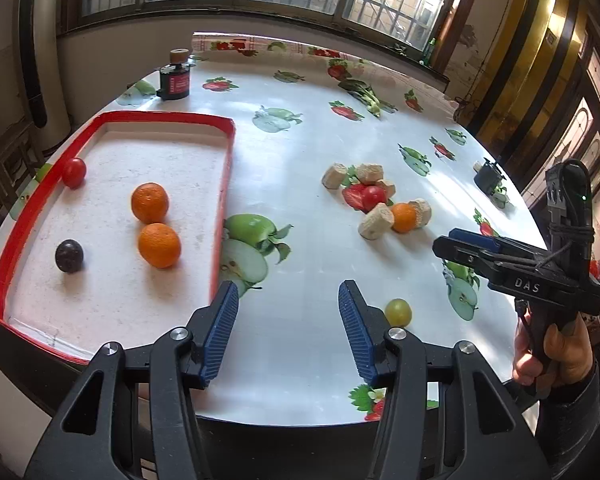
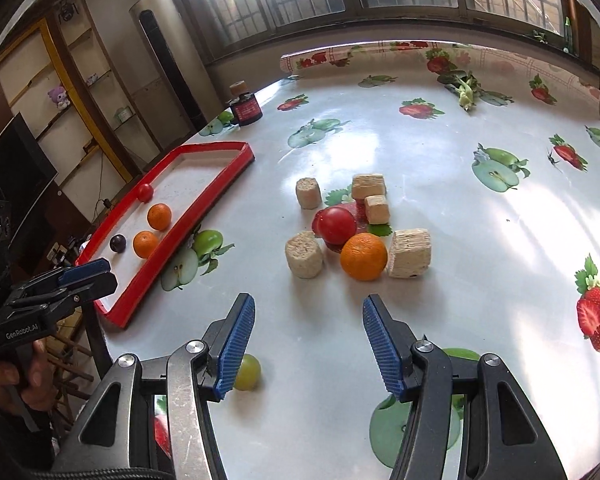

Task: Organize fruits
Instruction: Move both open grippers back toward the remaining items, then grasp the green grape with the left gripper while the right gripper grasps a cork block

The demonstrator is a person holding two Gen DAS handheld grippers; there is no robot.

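Fingers (image 1: 222, 320) of both grippers are gaping wide, holding nothing. Four fruits are sitting in the tray (image 1: 112, 117). An orange (image 2: 363, 256), a tomato (image 2: 337, 224) and maybe a grape (image 2: 247, 372) are waiting on the worktop (image 1: 300, 160).

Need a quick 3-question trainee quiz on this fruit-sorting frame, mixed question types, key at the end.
1. How many fruits lie in the red-rimmed tray?
2. True or false: the left gripper holds the green grape.
3. Which fruit touches the orange among the cork blocks: A) dark plum, B) red tomato, C) green grape?

Key:
1. Four: two oranges, a small tomato, a dark plum.
2. False; its fingers are open and empty.
3. B.
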